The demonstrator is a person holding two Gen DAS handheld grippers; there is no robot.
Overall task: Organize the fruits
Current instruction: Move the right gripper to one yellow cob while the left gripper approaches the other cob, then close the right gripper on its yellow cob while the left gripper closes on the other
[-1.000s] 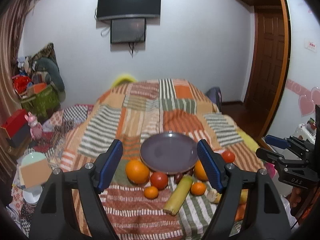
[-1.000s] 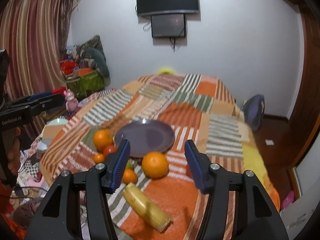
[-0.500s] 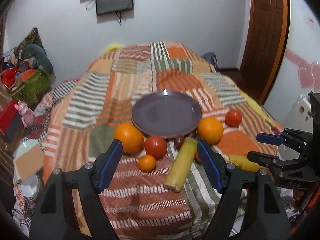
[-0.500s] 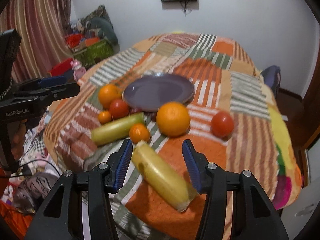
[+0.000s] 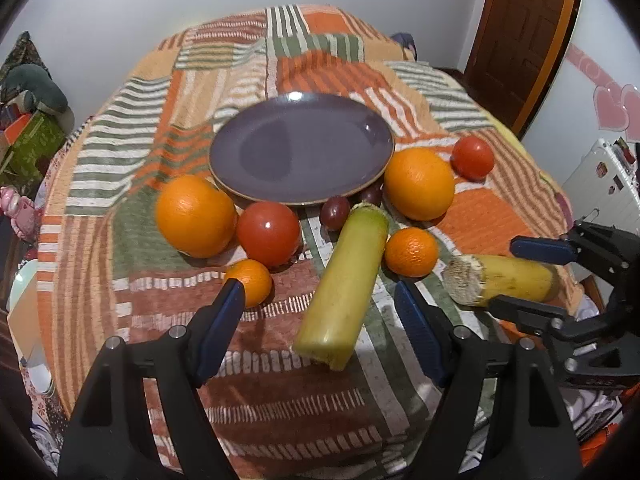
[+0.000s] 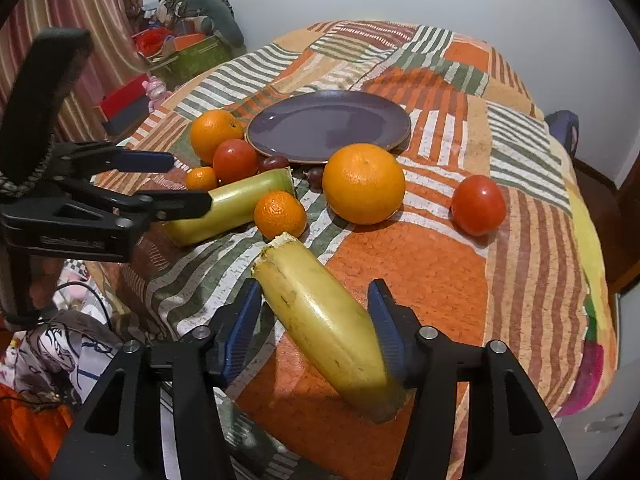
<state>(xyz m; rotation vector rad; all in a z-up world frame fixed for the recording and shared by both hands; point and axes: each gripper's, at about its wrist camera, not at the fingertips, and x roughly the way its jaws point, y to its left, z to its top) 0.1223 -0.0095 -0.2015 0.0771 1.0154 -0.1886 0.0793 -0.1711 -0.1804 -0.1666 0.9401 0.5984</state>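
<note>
Right wrist view finds your right gripper (image 6: 316, 320) with its fingers spread wide on either side of the yellow banana piece (image 6: 332, 328), which lies on the patterned bedspread (image 6: 424, 280). The right pad appears to touch the peel; the left pad stands clear. Contact on the right side cannot be confirmed, since the fruit hides that face.

Left wrist view shows your left gripper (image 5: 320, 320) likewise wide and holding nothing, straddling the near end of the green banana piece (image 5: 344, 280). That piece points toward the purple plate (image 5: 256, 184), which carries no fruit yet. Along the plate's near rim lie two large oranges (image 5: 196, 216), a tomato (image 5: 269, 233), two small mandarins (image 5: 411, 251) and dark grapes (image 5: 335, 211); a second tomato (image 5: 473, 157) sits apart to the right.

Risks noted:
- The yellow piece sits skewed across your right jaws. Closing now would likely bear on a corner, so the piece could twist or squirt out.
- Its peel looks soft; a hard squeeze may bruise or split it.
- The bedspread gives underfoot, so round fruit may roll if you nudge it.
- Your left fingers stand just beside a mandarin; a careless closure could knock it away.
</note>
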